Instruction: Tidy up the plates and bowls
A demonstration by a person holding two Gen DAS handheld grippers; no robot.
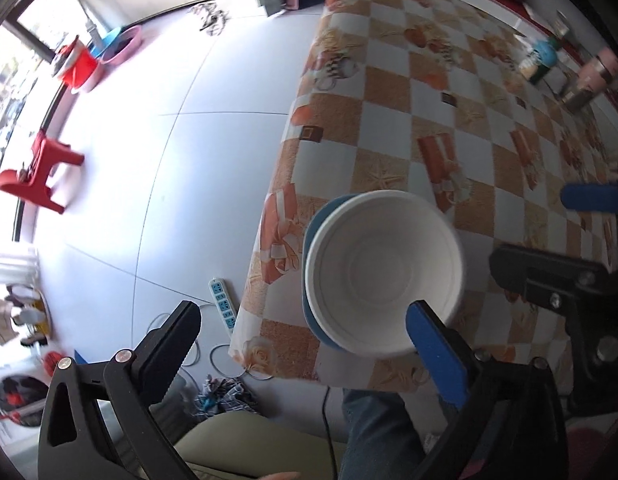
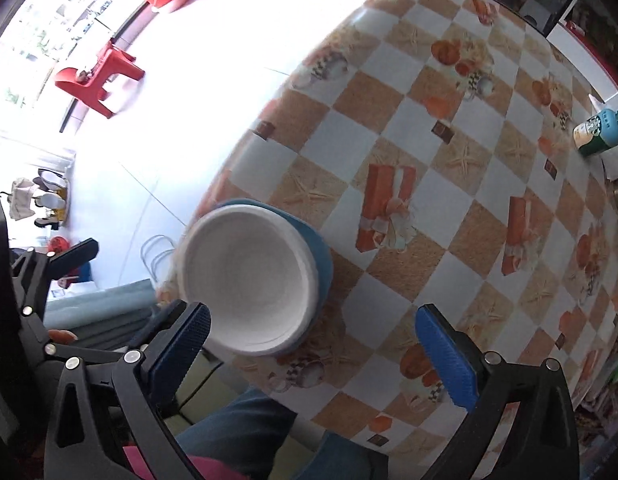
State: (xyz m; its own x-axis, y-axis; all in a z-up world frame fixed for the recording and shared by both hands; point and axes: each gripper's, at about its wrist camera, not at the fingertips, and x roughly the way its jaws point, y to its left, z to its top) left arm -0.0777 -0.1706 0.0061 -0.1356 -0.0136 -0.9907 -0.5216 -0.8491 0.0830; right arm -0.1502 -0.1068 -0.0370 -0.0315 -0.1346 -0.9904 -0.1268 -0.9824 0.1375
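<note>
Only the right view shows a green cup (image 2: pixel 597 132); both tools (image 1: pixel 309 340) (image 2: pixel 313 340) gape wide, empty.

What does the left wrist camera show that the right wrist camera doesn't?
Only the left wrist view shows the white power strip on the floor and the right gripper's blue pad at its edge. Only the right wrist view shows the green cup clearly. Both share the white bowl sitting on the blue plate, the checkered tablecloth, the red stool, and open grippers holding nothing.
</note>
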